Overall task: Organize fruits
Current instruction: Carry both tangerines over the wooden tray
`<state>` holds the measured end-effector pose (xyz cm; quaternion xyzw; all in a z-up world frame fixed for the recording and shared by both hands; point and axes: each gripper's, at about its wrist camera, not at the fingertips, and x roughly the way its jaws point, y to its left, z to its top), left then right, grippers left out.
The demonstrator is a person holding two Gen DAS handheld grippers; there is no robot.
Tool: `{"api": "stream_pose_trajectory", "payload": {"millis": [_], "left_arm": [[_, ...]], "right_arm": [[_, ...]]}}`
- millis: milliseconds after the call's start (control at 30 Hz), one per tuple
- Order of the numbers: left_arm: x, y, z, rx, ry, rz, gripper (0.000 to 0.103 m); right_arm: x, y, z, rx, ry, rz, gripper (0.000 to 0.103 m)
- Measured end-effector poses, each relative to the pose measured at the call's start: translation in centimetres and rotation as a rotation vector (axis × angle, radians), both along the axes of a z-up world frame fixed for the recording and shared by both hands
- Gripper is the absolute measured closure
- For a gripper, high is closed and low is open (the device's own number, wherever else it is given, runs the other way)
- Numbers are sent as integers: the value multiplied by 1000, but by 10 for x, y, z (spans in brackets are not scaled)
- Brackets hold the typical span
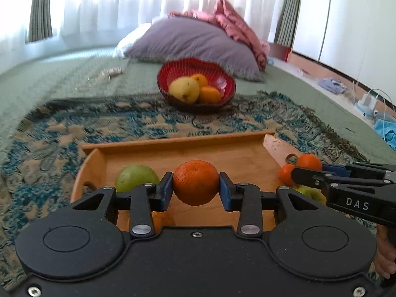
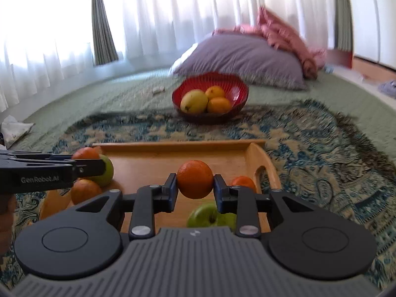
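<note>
Carrying two fruits at once, so the trick here is keeping both grips steady on the way to the red bowl (image 1: 196, 84).

Left wrist view: the left gripper (image 1: 195, 188) has its fingers clamped on an orange (image 1: 195, 182), held above the wooden tray (image 1: 178, 141). A green apple (image 1: 136, 178) sits in the tray at the left. I'd keep the squeeze even, go over the tray's far wall, and lower into the bare right side of the bowl, since a yellow fruit and two oranges already fill the left. Round fruit on flat pads can roll out if tilted, I reckon. The right gripper pokes in from the right, side-on, so its grip is hard to read here.

Right wrist view: the right gripper (image 2: 195, 188) is clamped on a second orange (image 2: 195, 179), also over the tray. Another green apple (image 2: 205, 215) is half hidden behind the gripper body, and the tray's near edge is cut off. Everything's a bit blurred, and the bowl's floor is mostly hidden.
</note>
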<state>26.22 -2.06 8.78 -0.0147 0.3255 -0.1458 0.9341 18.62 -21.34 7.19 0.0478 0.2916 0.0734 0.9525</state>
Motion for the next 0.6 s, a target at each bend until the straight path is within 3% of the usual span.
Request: {"api": "stream_pose_trajectory", "payload": {"millis": [233,600], "left_arm": [[29,-10,-24,20,71,10,66],[43,-17,-46,68,127,5,66]], "right_arm": [[45,3,-17,-32,95,2,68],[67,17,-37,-105,212,70,68]]}}
